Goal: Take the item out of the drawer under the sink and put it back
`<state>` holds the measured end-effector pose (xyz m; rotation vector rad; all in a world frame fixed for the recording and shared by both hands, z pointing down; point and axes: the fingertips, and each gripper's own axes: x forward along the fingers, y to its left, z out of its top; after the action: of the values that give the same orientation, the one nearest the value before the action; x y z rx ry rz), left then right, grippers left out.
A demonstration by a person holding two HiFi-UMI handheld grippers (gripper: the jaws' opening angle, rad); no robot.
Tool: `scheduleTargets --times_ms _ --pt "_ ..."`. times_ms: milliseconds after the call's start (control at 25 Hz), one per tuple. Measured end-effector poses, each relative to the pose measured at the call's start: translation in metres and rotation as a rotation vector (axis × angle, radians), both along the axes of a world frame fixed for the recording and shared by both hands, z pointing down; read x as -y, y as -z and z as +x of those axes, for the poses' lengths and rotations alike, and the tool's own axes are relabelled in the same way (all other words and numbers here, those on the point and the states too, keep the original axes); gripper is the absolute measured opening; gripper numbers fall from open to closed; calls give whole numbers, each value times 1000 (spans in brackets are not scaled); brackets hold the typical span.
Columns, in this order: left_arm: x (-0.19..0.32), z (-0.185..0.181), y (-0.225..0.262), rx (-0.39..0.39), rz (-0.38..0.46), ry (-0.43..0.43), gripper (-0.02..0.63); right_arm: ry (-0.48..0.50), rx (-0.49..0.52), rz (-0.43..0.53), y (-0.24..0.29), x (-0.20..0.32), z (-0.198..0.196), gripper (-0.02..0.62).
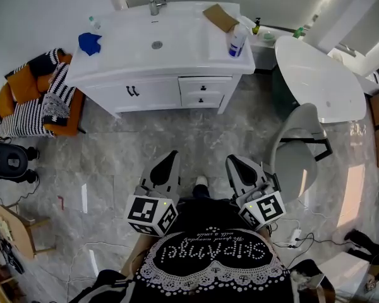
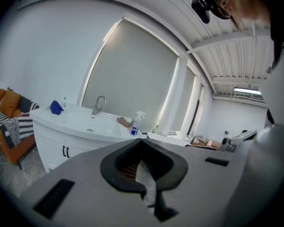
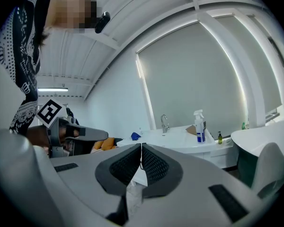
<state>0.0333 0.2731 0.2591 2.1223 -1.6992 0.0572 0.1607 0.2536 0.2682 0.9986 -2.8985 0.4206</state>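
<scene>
Drawers under the sink are closed, item unseen inside; left gripper and right gripper, well short of the sink, jaws pressed together and empty, may glance off a knob unless opened.

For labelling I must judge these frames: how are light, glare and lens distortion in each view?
Head view: even light; the wide lens bows the sink counter; a pale glare patch lies on the floor at the right. Left gripper view: black round border; bright strips edge the window blind. Right gripper view: same border; straight lines curve strongly; the blind's edges are blown out.
</scene>
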Motion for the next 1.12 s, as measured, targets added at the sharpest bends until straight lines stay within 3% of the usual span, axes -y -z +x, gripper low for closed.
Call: scheduleTargets --times_ms 320,640,1120 --pt "17 11 -2 -11 9 27 3 22 -19 31 -7 21 16 19" --pt "20 9 -7 -13 -11 42 3 8 -17 -2 -14 29 22 19" --pt "49 -19 -4 -32 -11 18 3 -33 -16 -12 -13 59 -4 20"
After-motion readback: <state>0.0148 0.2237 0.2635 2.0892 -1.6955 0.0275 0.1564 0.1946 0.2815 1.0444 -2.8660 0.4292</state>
